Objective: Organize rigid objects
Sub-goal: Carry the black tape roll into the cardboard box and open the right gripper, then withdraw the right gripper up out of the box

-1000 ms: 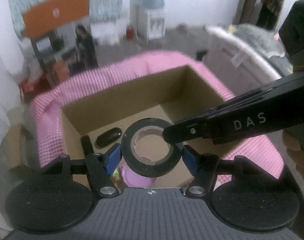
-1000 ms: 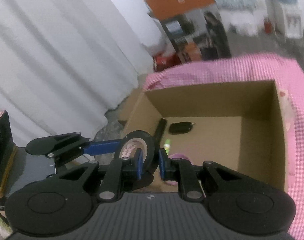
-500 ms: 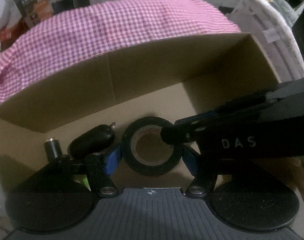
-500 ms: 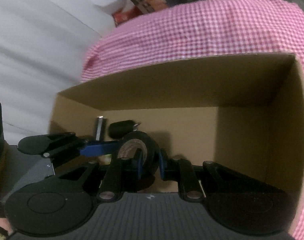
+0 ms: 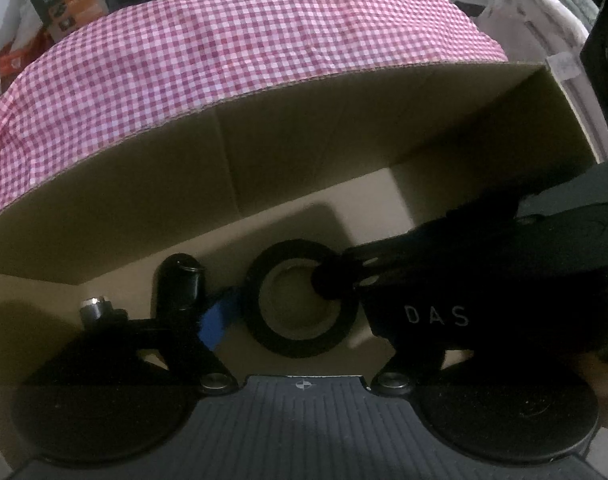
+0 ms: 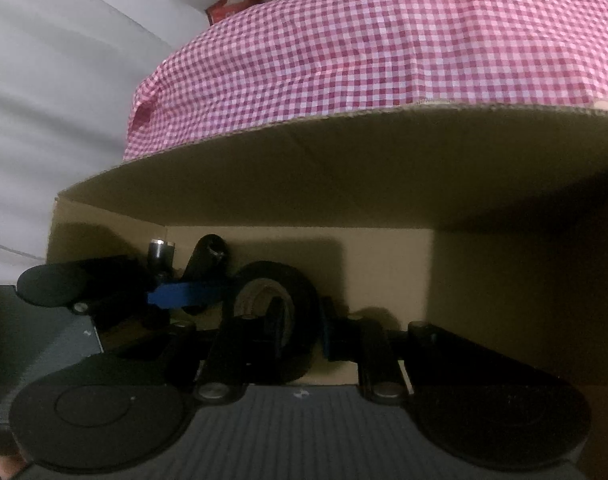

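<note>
A black roll of tape point(image 5: 300, 300) is low inside the brown cardboard box point(image 5: 343, 140), standing on edge close to the floor. My left gripper point(image 5: 300, 312) has its jaws spread wider than the roll, the blue pad point(image 5: 218, 320) apart from it. My right gripper point(image 6: 300, 320) straddles the roll's band point(image 6: 304, 288), one finger through the hole; in the left wrist view it point(image 5: 339, 284) reaches in from the right. Whether it still pinches is hard to tell in the dark.
A black oval fob point(image 5: 180, 280) and a small black cylinder with a silver tip point(image 5: 94, 306) lie on the box floor at the left. The box stands on a pink checked cloth point(image 5: 244, 40). Its walls point(image 6: 503, 260) rise close around both grippers.
Both grippers have carried the tape from above the box down to its floor. The left jaws have opened off the roll, and the right jaws look wider.
</note>
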`<state>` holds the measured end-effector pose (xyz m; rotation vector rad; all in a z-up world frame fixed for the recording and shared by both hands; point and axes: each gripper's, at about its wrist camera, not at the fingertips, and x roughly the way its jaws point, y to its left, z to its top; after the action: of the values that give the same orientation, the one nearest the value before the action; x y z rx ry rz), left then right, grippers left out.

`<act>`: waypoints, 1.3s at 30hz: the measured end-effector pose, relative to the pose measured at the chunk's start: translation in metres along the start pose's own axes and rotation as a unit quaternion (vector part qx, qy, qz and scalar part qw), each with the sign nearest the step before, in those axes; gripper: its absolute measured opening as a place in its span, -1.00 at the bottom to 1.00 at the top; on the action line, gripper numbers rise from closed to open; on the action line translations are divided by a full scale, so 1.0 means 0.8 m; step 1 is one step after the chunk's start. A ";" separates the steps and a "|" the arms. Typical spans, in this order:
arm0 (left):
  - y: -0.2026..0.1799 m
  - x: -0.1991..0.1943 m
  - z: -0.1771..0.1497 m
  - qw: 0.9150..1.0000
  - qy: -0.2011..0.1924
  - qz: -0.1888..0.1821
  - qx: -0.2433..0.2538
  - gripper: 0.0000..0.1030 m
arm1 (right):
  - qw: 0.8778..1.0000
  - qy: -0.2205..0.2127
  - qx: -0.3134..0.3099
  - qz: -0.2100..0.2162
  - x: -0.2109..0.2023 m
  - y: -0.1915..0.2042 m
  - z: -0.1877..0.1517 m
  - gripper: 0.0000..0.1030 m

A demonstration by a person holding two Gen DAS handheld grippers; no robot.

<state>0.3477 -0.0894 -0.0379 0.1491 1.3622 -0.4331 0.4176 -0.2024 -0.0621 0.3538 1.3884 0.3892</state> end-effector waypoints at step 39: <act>-0.064 -0.190 -0.125 0.985 -0.161 0.037 0.042 0.66 | 0.973 -0.205 -0.041 0.094 -0.248 0.046 -0.208 0.01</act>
<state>0.2153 -0.0688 0.0953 0.1888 1.0189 -0.4321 0.2238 -0.2598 0.1036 0.4704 0.9356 0.4963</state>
